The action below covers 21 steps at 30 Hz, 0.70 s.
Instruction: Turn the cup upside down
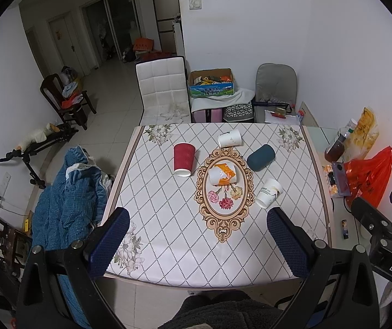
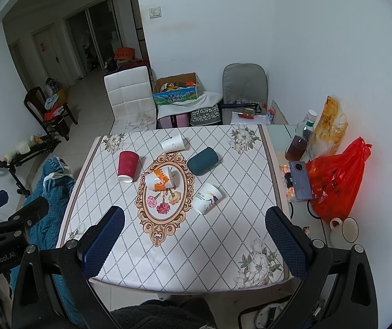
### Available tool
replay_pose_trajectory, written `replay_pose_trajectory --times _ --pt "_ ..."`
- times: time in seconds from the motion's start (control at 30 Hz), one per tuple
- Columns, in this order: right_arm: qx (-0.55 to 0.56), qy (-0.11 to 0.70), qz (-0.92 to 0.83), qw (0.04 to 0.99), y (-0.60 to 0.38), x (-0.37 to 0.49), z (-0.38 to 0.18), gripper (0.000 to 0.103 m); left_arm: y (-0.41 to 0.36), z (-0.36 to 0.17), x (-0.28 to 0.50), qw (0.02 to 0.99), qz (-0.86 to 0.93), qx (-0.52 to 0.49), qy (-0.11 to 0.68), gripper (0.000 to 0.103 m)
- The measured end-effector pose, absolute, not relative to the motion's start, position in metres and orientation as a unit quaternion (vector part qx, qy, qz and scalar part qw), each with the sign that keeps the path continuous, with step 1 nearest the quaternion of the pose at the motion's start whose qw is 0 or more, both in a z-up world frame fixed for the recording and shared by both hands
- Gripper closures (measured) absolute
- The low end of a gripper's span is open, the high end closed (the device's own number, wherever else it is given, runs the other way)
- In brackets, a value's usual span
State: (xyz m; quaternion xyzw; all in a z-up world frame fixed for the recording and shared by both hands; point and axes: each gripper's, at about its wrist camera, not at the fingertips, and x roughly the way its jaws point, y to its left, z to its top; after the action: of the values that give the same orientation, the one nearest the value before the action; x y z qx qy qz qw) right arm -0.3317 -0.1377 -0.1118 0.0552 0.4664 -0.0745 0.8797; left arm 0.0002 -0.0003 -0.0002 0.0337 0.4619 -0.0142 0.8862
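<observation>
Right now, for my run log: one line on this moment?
cups lying on table | left gripper open, empty | right gripper open, empty

Both views: even, dim-ish indoor light w/ cool cast; soft shadows under cups on bench (image 1: 168, 246). Strong fisheye bending, black vignette at corners. Hallway (image 1: 119, 22) dark; focus sharp.

Red plastic bag (image 2: 335, 181), phone (image 2: 300, 179), brown-liquid bottle (image 2: 298, 142) off table's right edge; white chair (image 2: 128, 96) past far edge.
</observation>
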Motion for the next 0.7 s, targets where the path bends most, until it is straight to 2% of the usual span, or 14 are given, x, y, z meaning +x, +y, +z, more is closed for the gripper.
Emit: replay_pose_trajectory --times 0.7 --pt "0.055 0.466 -0.076 0.880 -0.145 -0.343 -0.113 0.000 0.001 0.003 -0.011 0.888 -0.012 0.035 0.459 0.000"
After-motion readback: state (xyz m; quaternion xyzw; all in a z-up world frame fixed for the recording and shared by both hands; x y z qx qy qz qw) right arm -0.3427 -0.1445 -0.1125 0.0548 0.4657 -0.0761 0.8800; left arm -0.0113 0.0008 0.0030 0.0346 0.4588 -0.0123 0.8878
